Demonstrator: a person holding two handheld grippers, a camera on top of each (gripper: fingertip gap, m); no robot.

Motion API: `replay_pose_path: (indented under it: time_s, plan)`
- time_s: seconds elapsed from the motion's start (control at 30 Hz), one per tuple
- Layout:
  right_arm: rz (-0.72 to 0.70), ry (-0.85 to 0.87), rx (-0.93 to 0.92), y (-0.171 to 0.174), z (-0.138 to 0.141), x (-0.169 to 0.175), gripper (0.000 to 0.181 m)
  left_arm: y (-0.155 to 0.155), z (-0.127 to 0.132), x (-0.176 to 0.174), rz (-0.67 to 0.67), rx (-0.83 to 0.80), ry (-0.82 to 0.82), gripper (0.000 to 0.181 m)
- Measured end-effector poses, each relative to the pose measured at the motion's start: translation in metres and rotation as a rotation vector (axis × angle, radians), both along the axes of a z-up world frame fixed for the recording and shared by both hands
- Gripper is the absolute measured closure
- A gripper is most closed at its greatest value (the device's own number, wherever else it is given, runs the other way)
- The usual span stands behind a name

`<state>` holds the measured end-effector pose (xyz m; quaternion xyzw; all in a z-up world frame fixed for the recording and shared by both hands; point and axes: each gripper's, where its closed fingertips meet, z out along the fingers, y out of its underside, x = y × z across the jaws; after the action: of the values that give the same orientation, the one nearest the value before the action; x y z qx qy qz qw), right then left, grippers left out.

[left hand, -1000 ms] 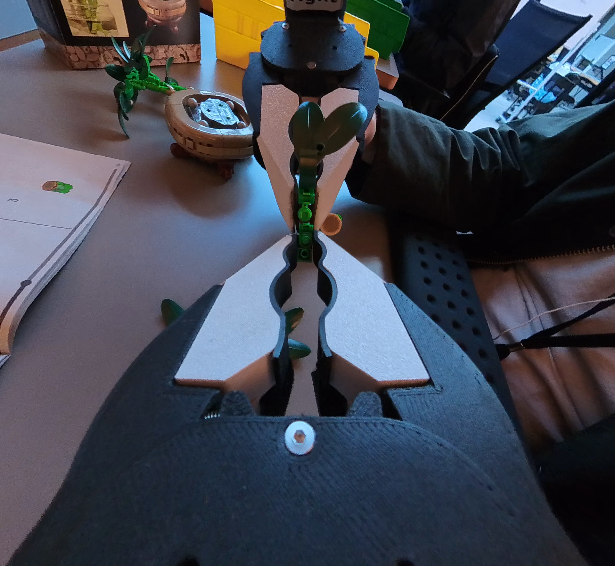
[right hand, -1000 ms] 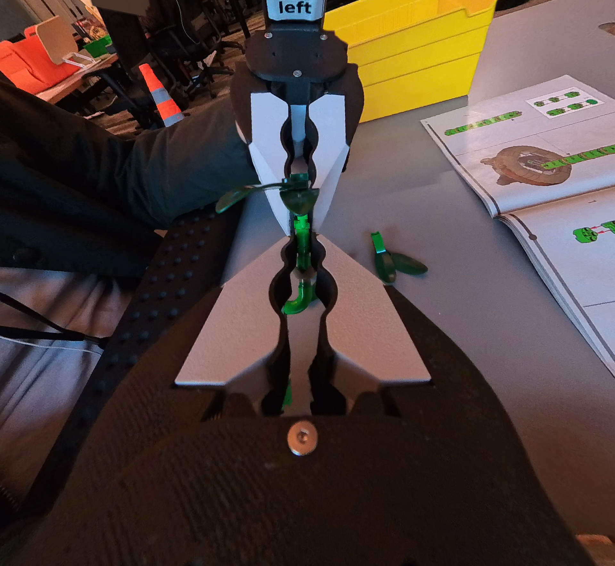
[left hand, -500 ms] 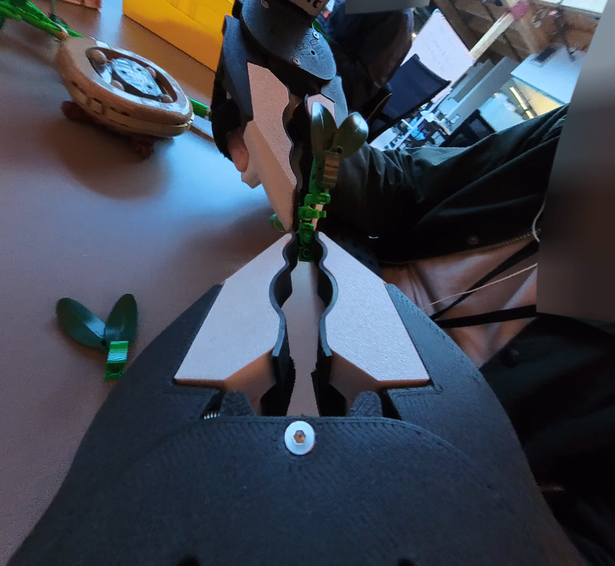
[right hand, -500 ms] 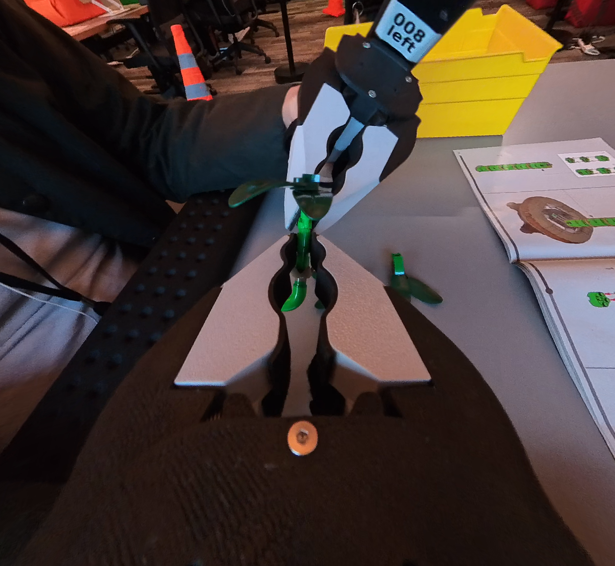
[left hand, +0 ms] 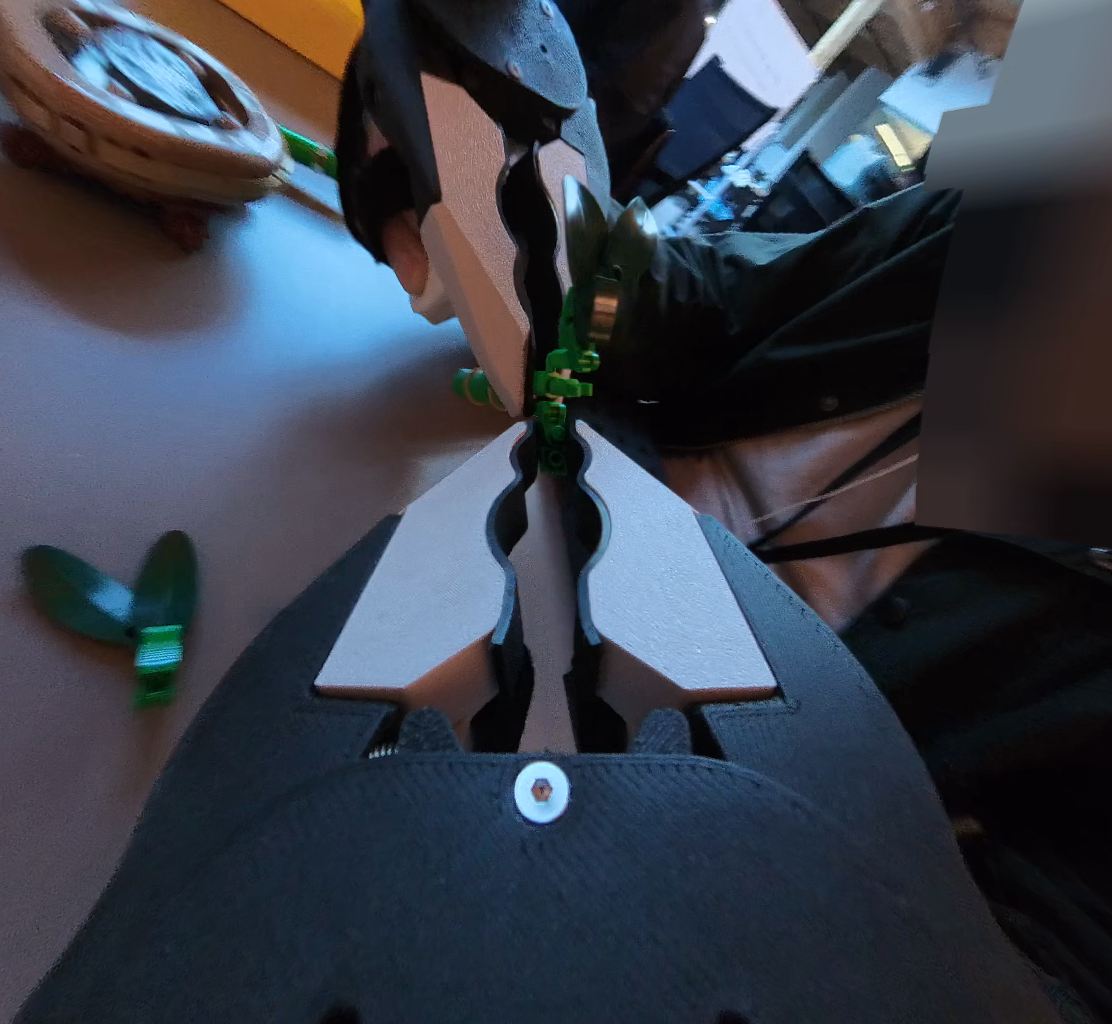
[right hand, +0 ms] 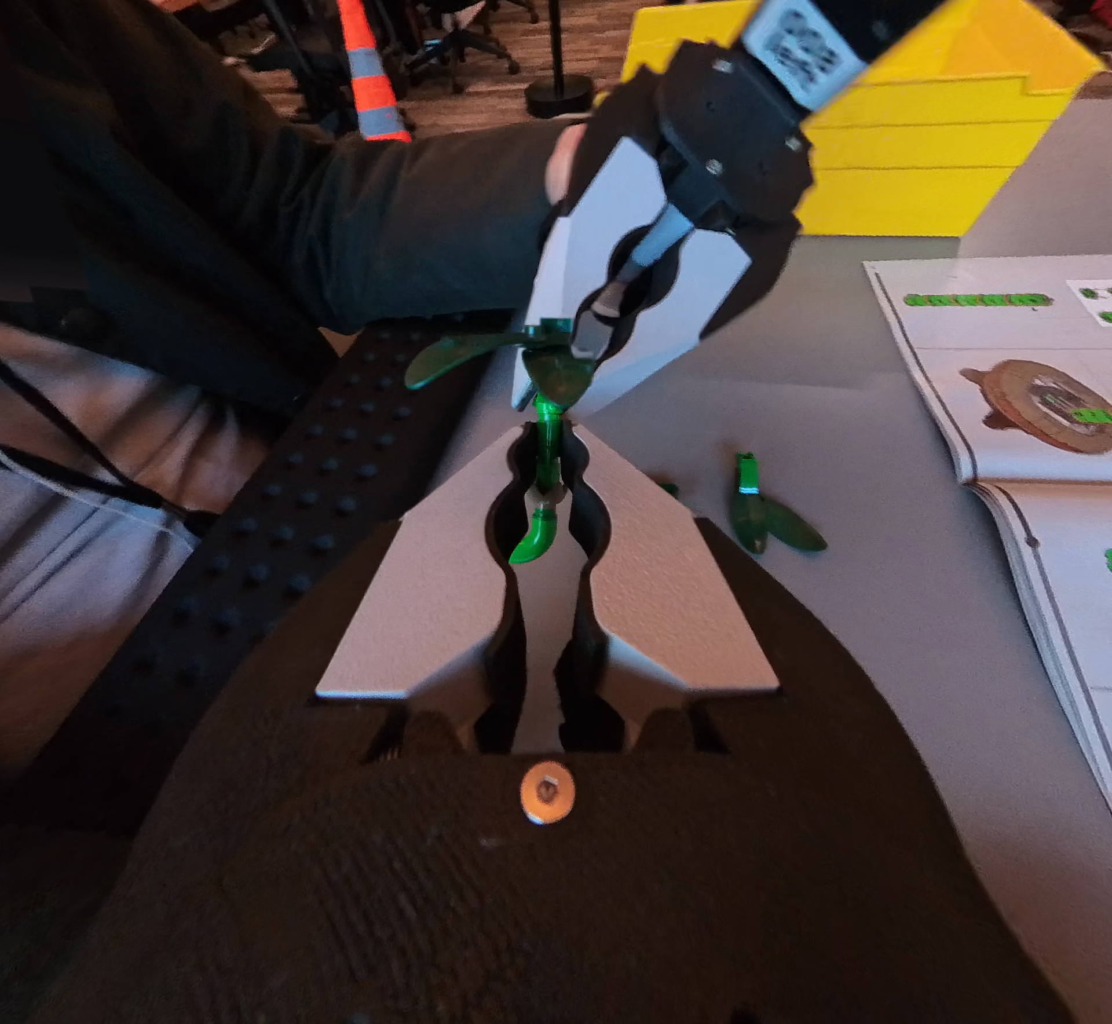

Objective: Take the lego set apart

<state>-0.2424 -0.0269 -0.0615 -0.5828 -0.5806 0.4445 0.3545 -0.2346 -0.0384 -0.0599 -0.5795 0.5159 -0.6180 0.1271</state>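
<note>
Surface: grey table (right hand: 872,604), yellow bin (right hand: 939,152) beyond the jaws
Left gripper (left hand: 550,441): jaws narrow, pinching one end of the green lego stem (left hand: 559,375)
Right gripper (right hand: 547,435): jaws narrow, clamped on the stem's other end, tip to tip with the left
Loose leaf piece (left hand: 129,604): on the table, left of the left jaws
Round brown lego base (left hand: 138,110): far left, well apart
Booklet (right hand: 1023,423): open, right of the right jaws

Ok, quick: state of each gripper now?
Left gripper: closed on the bright green lego stem.
Right gripper: closed on the same stem's other end.
</note>
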Motion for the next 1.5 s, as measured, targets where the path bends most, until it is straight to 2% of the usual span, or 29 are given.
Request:
replay_pose_path:
  time_s: [0.07,0.2,0.3,0.47,0.67,0.73,0.8,0.9,1.07,1.27,1.33,1.4,1.5]
  plan:
    - [-0.068,0.027,-0.083,0.013,0.003,0.002,0.175,0.014,0.003,0.002,0.087,0.111,-0.014,0.175]
    - [-0.217,0.011,-0.199,0.039,-0.007,0.004,0.175,0.045,-0.007,0.004,0.28,0.403,0.066,0.175]
    - [-0.277,0.085,-0.239,0.051,0.005,0.007,0.175,0.058,0.005,0.007,0.386,0.542,0.035,0.175]
    - [-0.334,0.064,-0.214,0.058,0.001,0.007,0.175,0.066,0.002,0.006,0.434,0.75,0.076,0.174]
    - [-0.38,0.071,-0.265,0.061,0.001,0.006,0.174,0.07,0.003,0.004,0.459,0.881,0.088,0.174]
    - [-0.357,0.063,-0.266,0.058,0.0,0.006,0.175,0.067,0.001,0.005,0.441,0.822,0.083,0.174]
    - [-0.301,0.062,-0.212,0.049,0.003,0.006,0.175,0.059,0.004,0.005,0.396,0.669,0.041,0.174]
    - [-0.199,0.043,-0.114,0.032,0.007,0.005,0.175,0.041,0.009,0.005,0.286,0.441,-0.017,0.175]
    - [-0.061,0.031,-0.051,0.007,0.009,0.003,0.175,0.011,0.012,0.003,0.095,0.22,-0.073,0.175]
    - [-0.023,0.031,-0.034,0.001,0.008,0.002,0.175,0.005,0.011,0.001,0.04,0.161,-0.089,0.175]
    - [-0.076,0.054,-0.009,0.011,0.01,0.003,0.175,0.013,0.012,0.002,0.091,0.182,-0.091,0.175]
    - [-0.094,0.102,-0.064,0.016,0.013,0.0,0.175,0.019,0.015,0.0,0.123,0.206,-0.102,0.175]
    - [-0.148,0.078,-0.087,0.025,0.005,-0.004,0.171,0.029,0.016,0.001,0.187,0.247,-0.097,0.175]
